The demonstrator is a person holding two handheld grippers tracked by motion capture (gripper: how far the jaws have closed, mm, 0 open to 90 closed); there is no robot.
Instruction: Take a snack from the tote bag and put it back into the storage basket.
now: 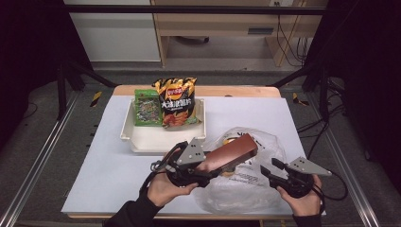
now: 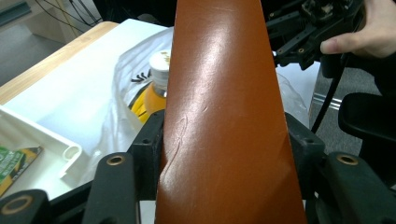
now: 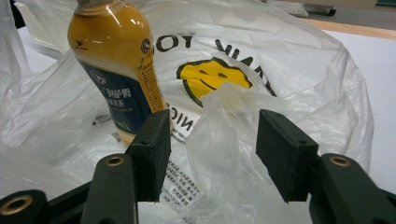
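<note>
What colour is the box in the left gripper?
Reddish-brown box, glossy; clearest in the left gripper view.

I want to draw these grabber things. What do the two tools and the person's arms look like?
Both tools are black. The left tool and the right tool each carry a grey three-cornered plate on top and end in two blocky black jaws with brass-coloured pins. Black cables trail from both. The left arm wears a dark sleeve.

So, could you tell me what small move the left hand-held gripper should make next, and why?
Probably carry the brown box toward the white tray: the left hand-held gripper grips it above the plastic bag, and the tray has bare room in front of the snack packs.
</note>
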